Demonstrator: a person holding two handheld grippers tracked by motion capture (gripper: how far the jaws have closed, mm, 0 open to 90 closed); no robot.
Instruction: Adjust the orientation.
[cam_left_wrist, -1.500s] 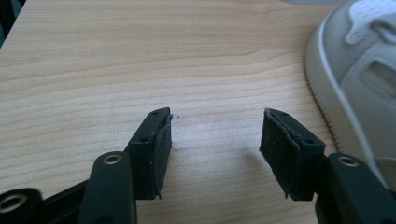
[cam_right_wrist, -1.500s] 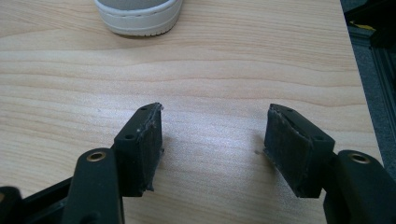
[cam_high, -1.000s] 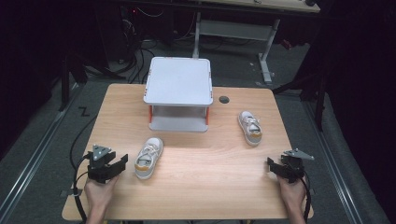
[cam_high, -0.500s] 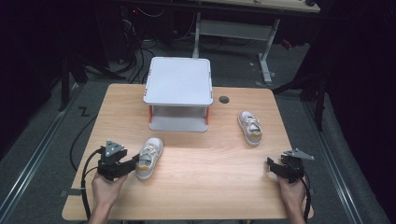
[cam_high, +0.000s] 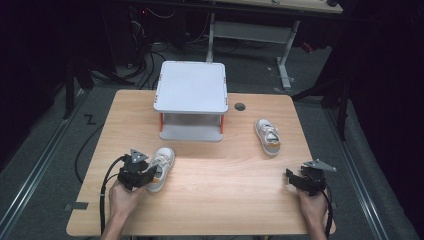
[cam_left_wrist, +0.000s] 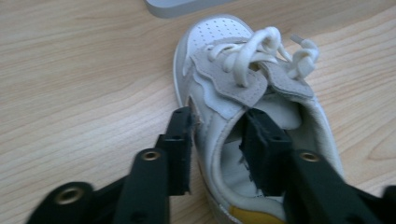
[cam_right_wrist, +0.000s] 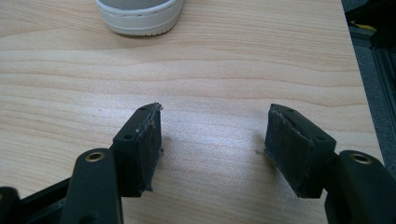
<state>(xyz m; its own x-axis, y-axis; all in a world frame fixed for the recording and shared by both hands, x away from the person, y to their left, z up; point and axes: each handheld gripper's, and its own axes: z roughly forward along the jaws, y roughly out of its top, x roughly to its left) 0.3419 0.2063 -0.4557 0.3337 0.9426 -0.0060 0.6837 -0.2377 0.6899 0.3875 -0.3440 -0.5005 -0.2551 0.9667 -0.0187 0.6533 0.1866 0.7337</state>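
My left gripper (cam_left_wrist: 219, 140) has just been closing on the near shoe's (cam_left_wrist: 243, 93) side wall, one jaw inside and one outside; my right gripper (cam_right_wrist: 215, 140) waits open. Grasping step; next, I judge, a lift toward the white stand (cam_high: 191, 87).

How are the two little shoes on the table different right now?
The near shoe sits at the table's left front with the left gripper closing its jaws on its side wall, one inside the opening; the far shoe lies free at the right, with the right gripper open and apart from it. The near shoe's toe points toward the shelf. Both are small white laced sneakers.
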